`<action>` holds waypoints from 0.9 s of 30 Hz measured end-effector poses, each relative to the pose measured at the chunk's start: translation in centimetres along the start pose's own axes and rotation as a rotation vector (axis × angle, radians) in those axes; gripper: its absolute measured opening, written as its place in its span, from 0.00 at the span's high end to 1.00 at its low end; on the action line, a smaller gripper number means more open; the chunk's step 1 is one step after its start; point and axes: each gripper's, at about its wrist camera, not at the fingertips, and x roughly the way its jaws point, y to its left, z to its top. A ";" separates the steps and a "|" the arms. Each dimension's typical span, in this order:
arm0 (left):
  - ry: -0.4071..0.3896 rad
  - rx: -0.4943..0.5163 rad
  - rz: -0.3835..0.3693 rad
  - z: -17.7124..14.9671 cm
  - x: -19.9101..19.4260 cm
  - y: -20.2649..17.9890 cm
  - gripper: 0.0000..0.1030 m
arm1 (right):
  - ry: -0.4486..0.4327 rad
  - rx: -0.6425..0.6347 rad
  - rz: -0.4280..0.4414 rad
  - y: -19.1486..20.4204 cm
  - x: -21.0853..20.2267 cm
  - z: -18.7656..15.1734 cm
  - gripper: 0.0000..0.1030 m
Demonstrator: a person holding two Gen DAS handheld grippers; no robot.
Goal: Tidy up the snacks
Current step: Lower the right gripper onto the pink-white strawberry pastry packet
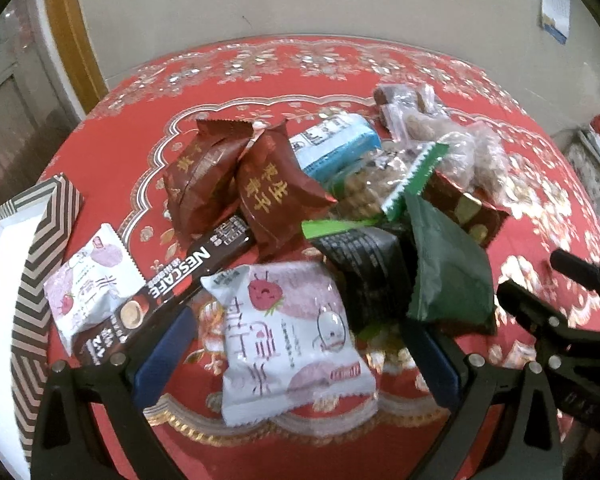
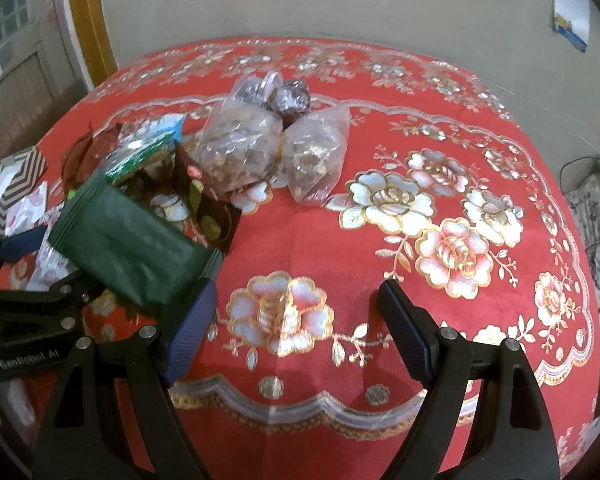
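A heap of snacks lies on the red flowered tablecloth (image 1: 112,148). In the left wrist view my left gripper (image 1: 300,336) is open, its jaws on either side of a white strawberry packet (image 1: 292,340). A Nescafe stick (image 1: 168,288), a smaller white packet (image 1: 92,280), two maroon packets (image 1: 236,176), a blue packet (image 1: 336,148) and a dark green packet (image 1: 448,272) lie around it. My right gripper (image 2: 296,320) is open and empty above bare cloth. The dark green packet (image 2: 128,248) lies just left of its left finger (image 2: 192,328).
A chevron-patterned box (image 1: 32,264) with a white inside stands at the table's left edge. Clear bags of nuts (image 2: 240,148) and dark wrapped sweets (image 2: 292,96) lie toward the back. A wall stands behind the table. The table's right half (image 2: 440,220) holds only cloth.
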 end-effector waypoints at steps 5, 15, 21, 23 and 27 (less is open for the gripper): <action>-0.052 0.019 -0.035 1.8 -4.0 1.7 0.01 | -0.037 -0.011 0.046 0.5 -2.6 0.6 0.19; -0.051 0.015 -0.032 3.2 -6.0 7.9 0.01 | -0.056 -0.091 0.108 3.9 -4.1 2.3 0.19; -0.009 0.027 -0.077 3.9 -5.0 10.1 0.01 | -0.026 -0.146 0.140 4.6 -3.3 2.4 0.19; 0.012 0.033 -0.088 3.9 -4.4 10.4 0.01 | -0.018 -0.139 0.154 4.6 -3.3 2.5 0.19; 0.031 0.058 -0.075 3.8 -3.9 10.4 0.01 | 0.003 -0.096 0.212 5.1 -3.3 2.6 0.19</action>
